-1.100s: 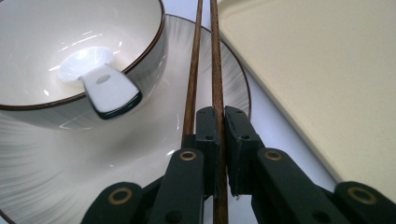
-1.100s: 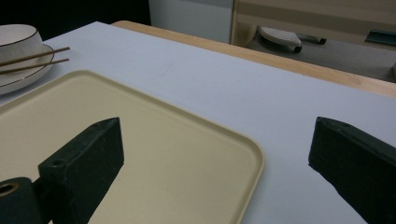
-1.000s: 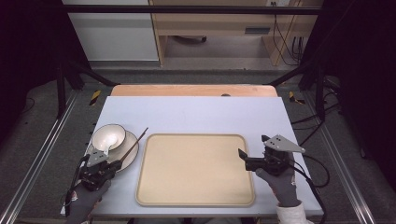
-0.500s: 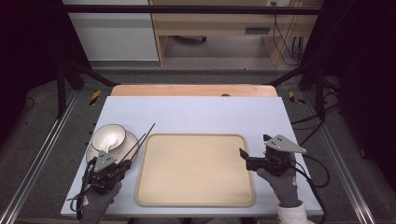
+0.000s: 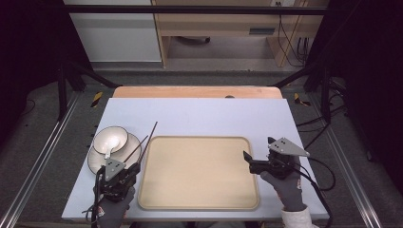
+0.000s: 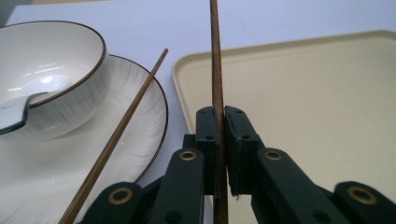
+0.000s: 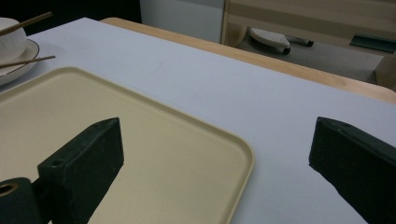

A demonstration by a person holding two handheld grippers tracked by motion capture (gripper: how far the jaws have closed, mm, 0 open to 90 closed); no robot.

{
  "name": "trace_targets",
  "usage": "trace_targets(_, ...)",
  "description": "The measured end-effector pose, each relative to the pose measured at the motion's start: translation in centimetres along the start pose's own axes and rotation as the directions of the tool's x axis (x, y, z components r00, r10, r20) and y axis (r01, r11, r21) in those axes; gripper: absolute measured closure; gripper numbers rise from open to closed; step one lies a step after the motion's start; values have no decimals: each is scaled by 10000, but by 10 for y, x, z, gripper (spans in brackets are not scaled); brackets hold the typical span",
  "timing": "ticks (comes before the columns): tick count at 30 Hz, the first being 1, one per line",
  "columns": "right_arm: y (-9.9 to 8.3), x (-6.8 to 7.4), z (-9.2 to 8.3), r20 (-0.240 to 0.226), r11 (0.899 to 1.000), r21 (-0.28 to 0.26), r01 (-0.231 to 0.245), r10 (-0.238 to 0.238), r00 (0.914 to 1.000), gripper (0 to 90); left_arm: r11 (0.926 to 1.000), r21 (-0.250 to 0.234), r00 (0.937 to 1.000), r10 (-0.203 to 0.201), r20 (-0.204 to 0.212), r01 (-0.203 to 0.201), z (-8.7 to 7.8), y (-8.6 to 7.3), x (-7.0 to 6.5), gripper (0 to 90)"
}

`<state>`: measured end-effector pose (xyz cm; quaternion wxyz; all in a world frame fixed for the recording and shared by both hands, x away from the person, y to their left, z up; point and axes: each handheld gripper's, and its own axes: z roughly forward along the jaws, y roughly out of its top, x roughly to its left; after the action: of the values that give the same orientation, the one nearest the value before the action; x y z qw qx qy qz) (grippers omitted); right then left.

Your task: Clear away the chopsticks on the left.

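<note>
On the pale table [image 5: 199, 116], a beige tray [image 5: 199, 175] lies flat near the person's edge, its surface bare. Left of the tray sits a white plate [image 5: 97, 159] with a dark rim line, and a white bowl [image 5: 110, 139] rests on that plate with a spoon [image 6: 16, 114] lying inside it.

At the tray's right edge the right gripper [image 5: 248, 160] points leftward over the tray's border; in the right gripper view its jaws stand wide apart with nothing between them.

At the tray's near left corner the left gripper [image 5: 130, 167] is clamped shut on one chopstick [image 6: 216, 60]. In the left gripper view that stick passes straight up between the pads and runs beside the tray's left rim. In the high view it slants up and away, lifted off the table.

The second chopstick [image 6: 122, 128] lies loose across the plate, just beside the bowl, its far end reaching over the plate's rim. The two sticks are apart.
</note>
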<state>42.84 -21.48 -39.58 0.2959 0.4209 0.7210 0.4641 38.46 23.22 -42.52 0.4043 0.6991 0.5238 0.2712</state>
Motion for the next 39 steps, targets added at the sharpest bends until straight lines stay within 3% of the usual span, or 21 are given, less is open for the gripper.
trace_targets(2, 0, 1, 0, -9, 10000, 36, 0, 0, 10000, 32, 9995, -109, 9995, -290, -118, 289, 0, 0, -4, 844)
trace_targets(14, 1, 2, -1, -55, 10000, -10, 72, -72, 10000, 34, 9987, -53, 9973, -514, -526, 512, 13, -3, -22, 845)
trace_targets(21, 1, 2, -1, -33, 9999, -2, 126, -126, 9999, 33, 9963, -97, 9939, -856, -694, 851, 21, -15, -29, 845)
trace_targets(28, 0, 3, 0, -28, 9998, 71, 211, -211, 9998, 33, 9958, 127, 9922, -896, -862, 910, 36, -28, -33, 845)
trace_targets(39, 0, 4, 1, 17, 9994, 154, 307, -308, 9995, 32, 9944, 563, 9913, -838, -1017, 898, 44, -36, -36, 845)
